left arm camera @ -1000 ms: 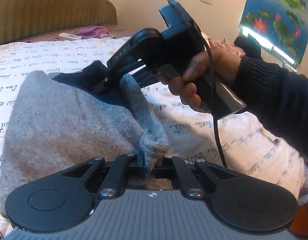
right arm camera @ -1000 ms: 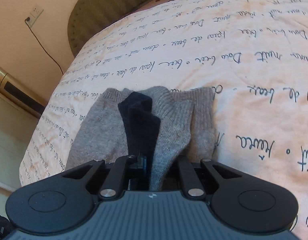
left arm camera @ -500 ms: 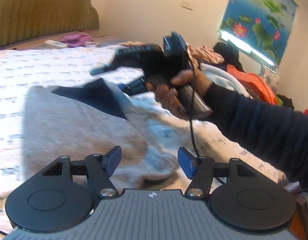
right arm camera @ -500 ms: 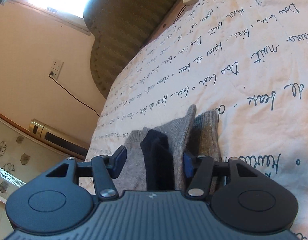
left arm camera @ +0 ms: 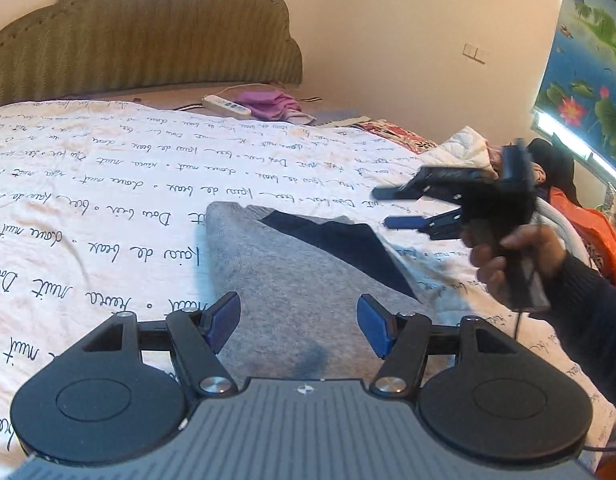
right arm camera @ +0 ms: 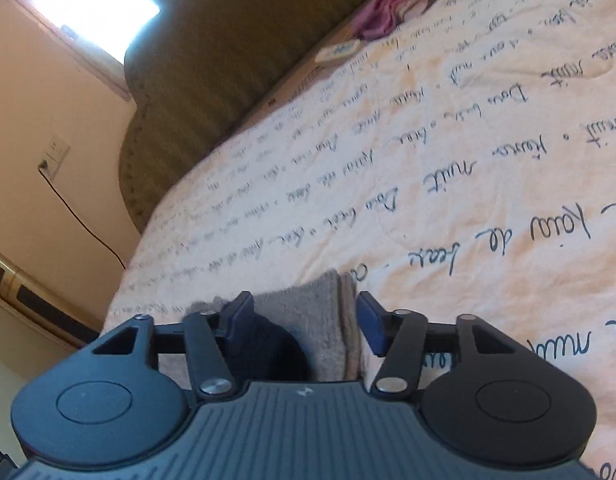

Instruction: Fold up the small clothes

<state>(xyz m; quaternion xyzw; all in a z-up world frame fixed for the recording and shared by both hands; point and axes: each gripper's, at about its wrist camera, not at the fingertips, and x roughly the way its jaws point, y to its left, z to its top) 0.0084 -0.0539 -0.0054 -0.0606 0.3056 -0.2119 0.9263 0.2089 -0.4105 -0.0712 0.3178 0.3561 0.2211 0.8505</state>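
Left wrist view: the left gripper [left arm camera: 298,322] has let go of the grey sweater [left arm camera: 291,280] and hangs wide open over it. The right gripper [left arm camera: 404,208] let go too (its hand [left arm camera: 508,264] has lifted up and away). So this fold looks done. The sweater lies flat on the bed [left arm camera: 107,184], near its front edge.

bedspread [left arm camera: 107,208] script, "de beau", "nuit"
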